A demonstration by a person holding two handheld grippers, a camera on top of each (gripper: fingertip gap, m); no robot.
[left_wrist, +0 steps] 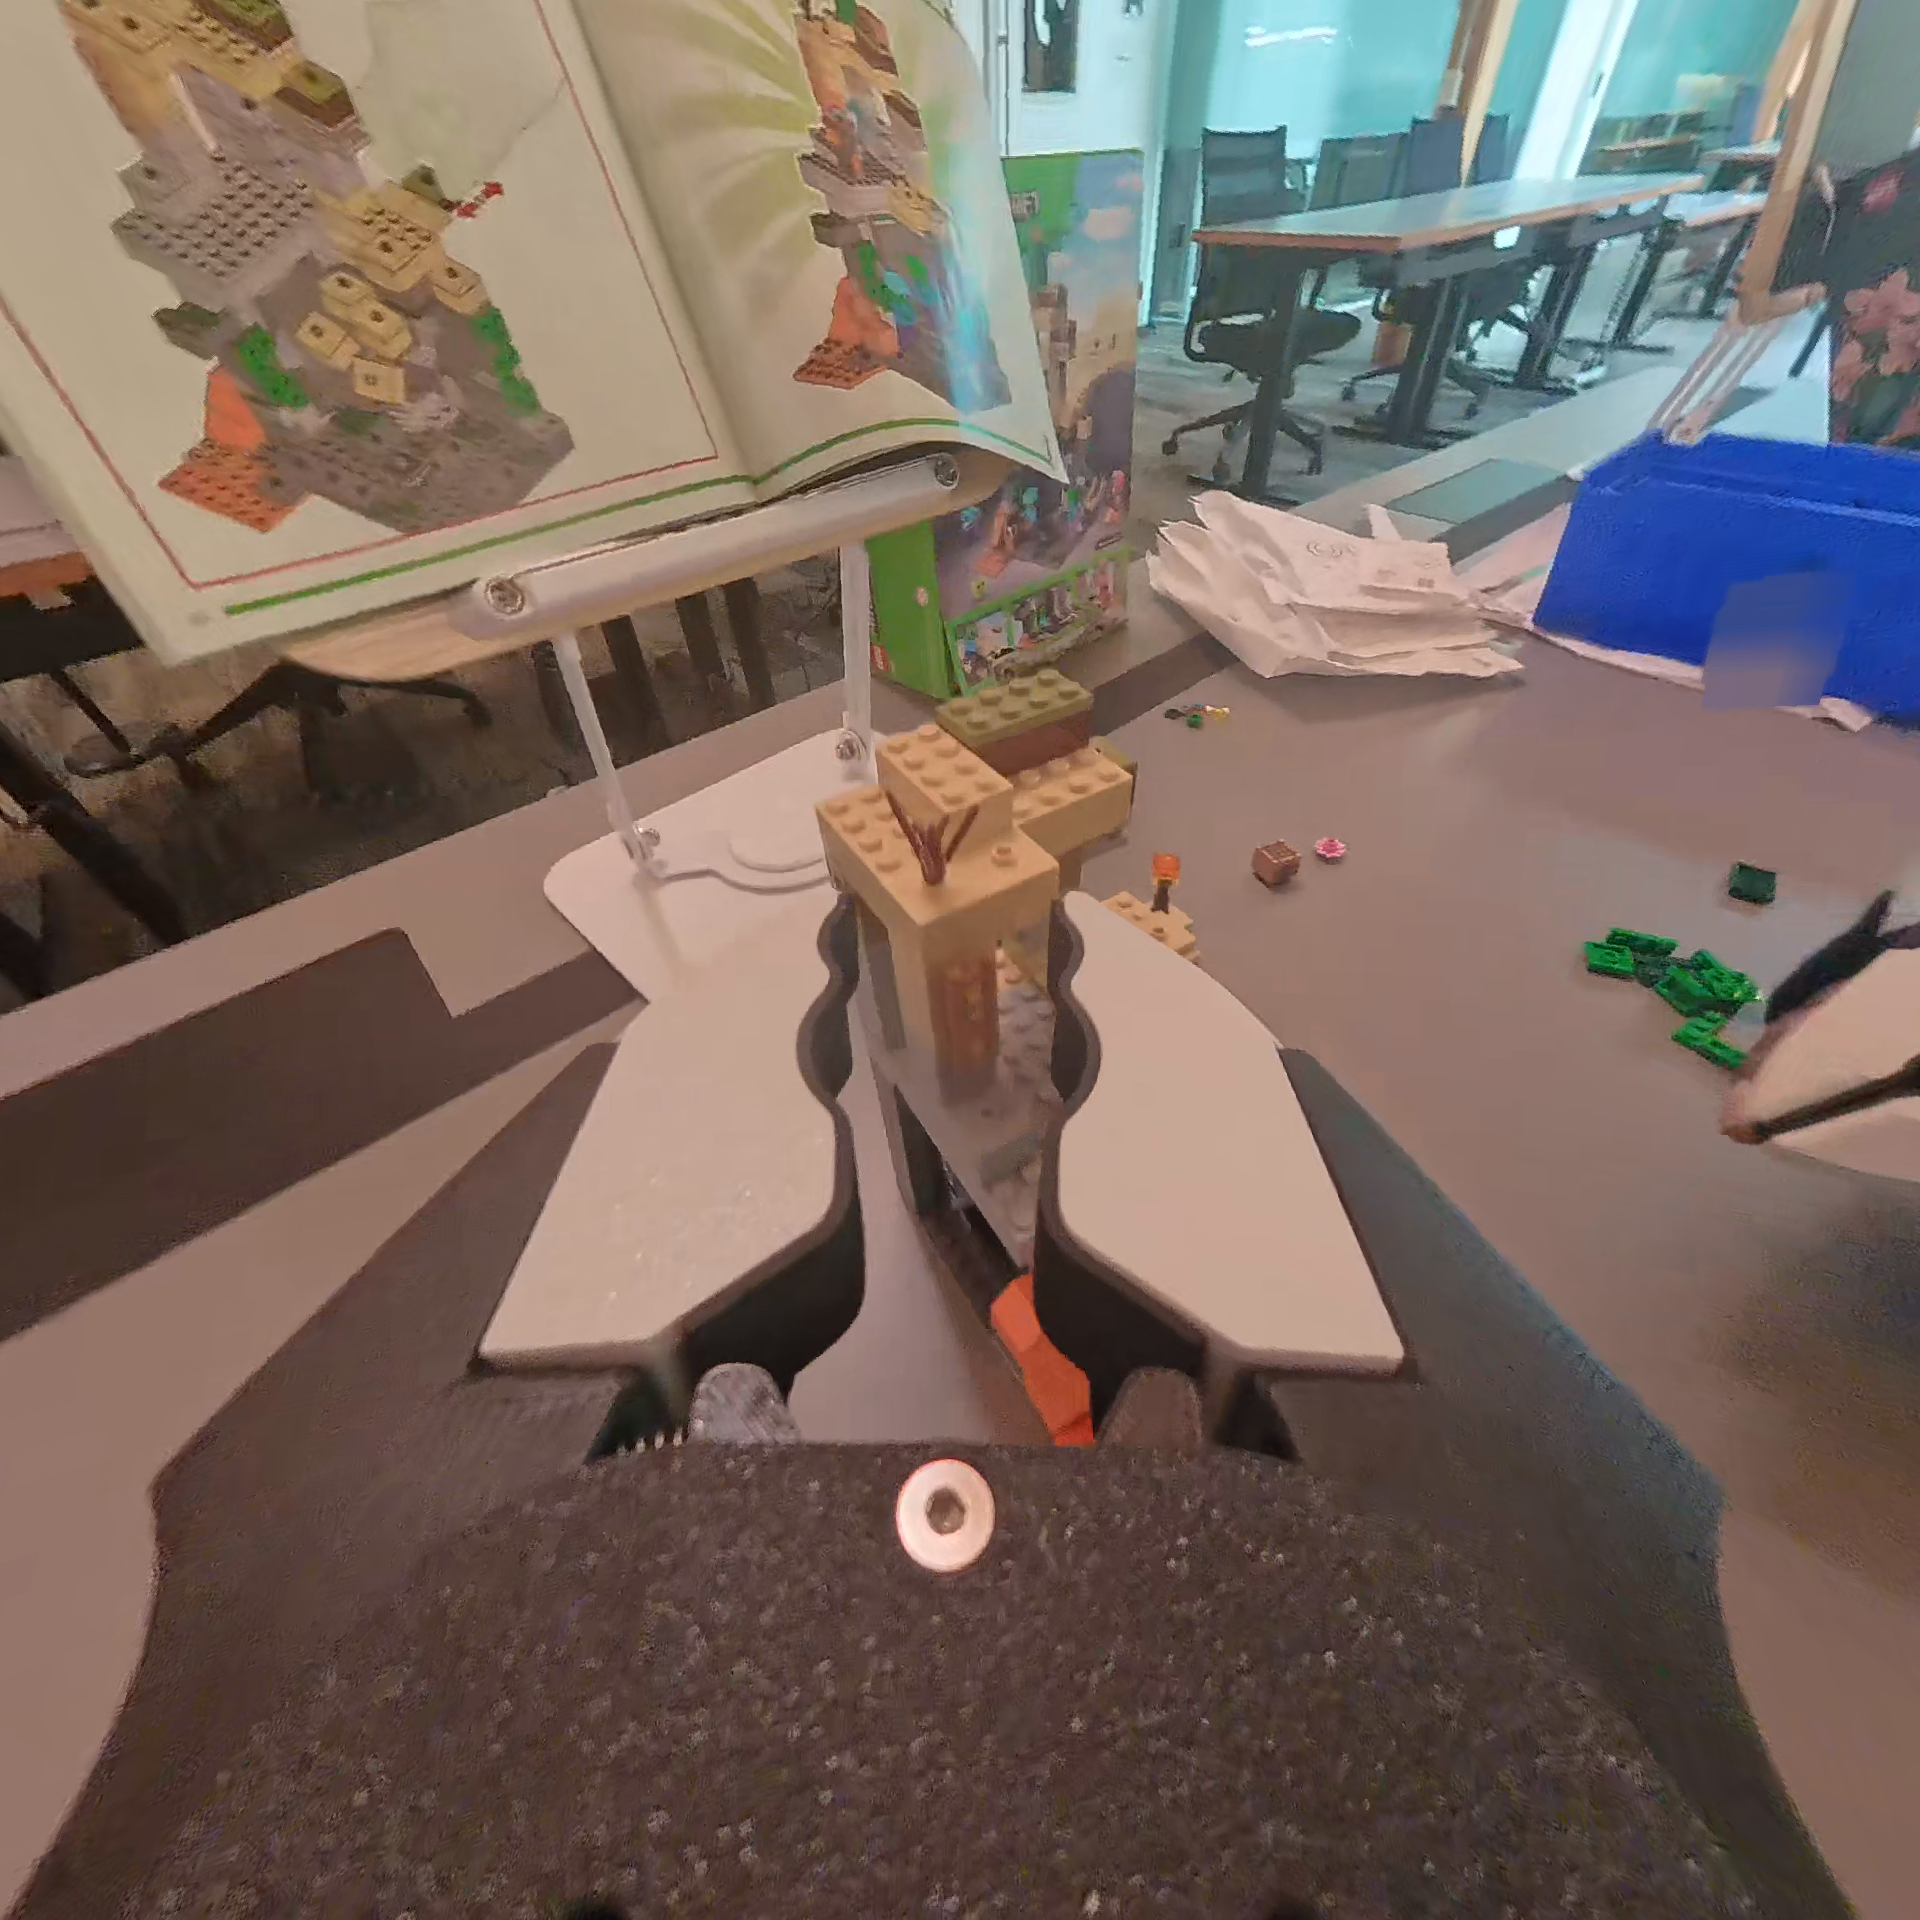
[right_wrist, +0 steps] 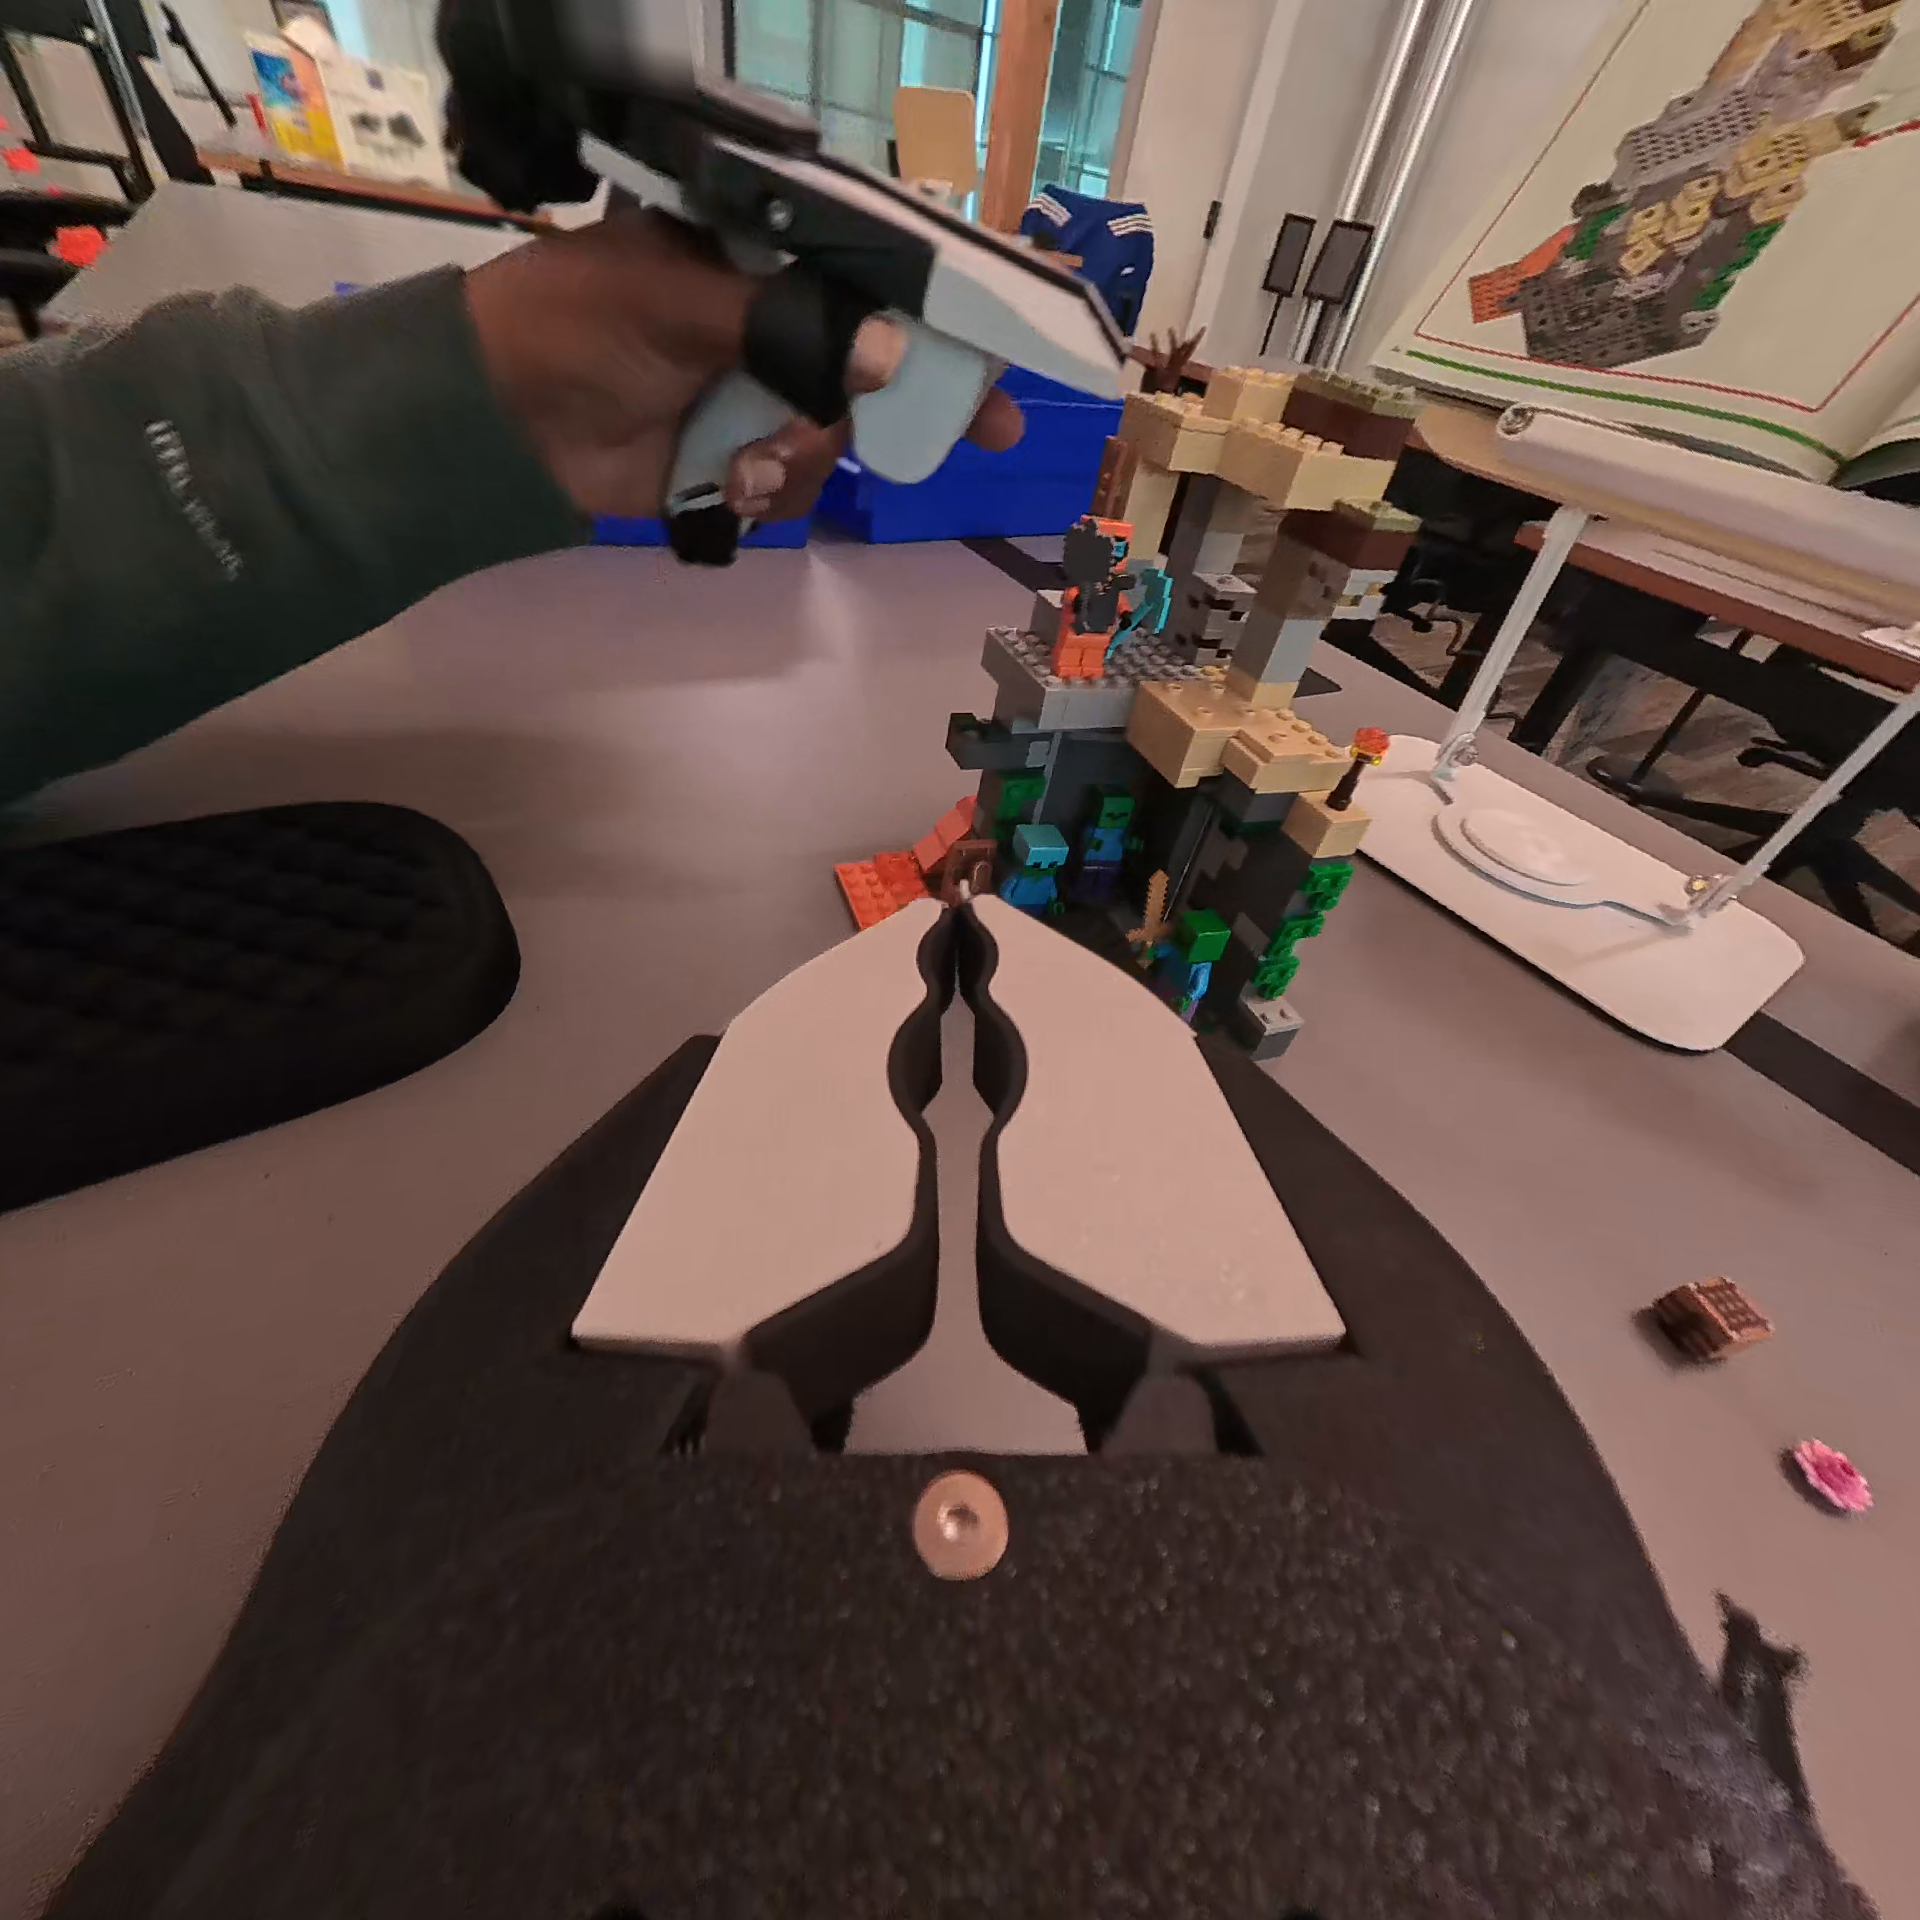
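A brick model (left_wrist: 935,821) with tan top blocks, grey walls and an orange base stands on the grey table (left_wrist: 1455,831). My left gripper (left_wrist: 951,920) is open and hovers over the model's top, which shows through the gap between the fingers. The right wrist view shows it (right_wrist: 1101,343) in a person's hand, its tip beside the brown twig on top of the model (right_wrist: 1195,748), with nothing held. My right gripper (right_wrist: 961,909) is shut low in front of the model's orange plate (right_wrist: 883,883). Its tips pinch a small brown piece (right_wrist: 968,864) by a thin white part.
An open instruction booklet (left_wrist: 416,312) rests on a white stand (left_wrist: 665,862) behind the model. A green box (left_wrist: 1039,582), white paper bags (left_wrist: 1330,592) and a blue bin (left_wrist: 1714,551) lie beyond. Loose green pieces (left_wrist: 1673,977), a brown block (right_wrist: 1709,1317), a pink flower (right_wrist: 1834,1475). A black pad (right_wrist: 208,987) lies at left. There is about 20 centimetres between the tips of the two grippers. The brown block (right_wrist: 1709,1317) is closer to my right gripper, around 25 centimetres from its tips; the left tips are 30 centimetres off. Look for it in the left wrist view (left_wrist: 1289,860) too.
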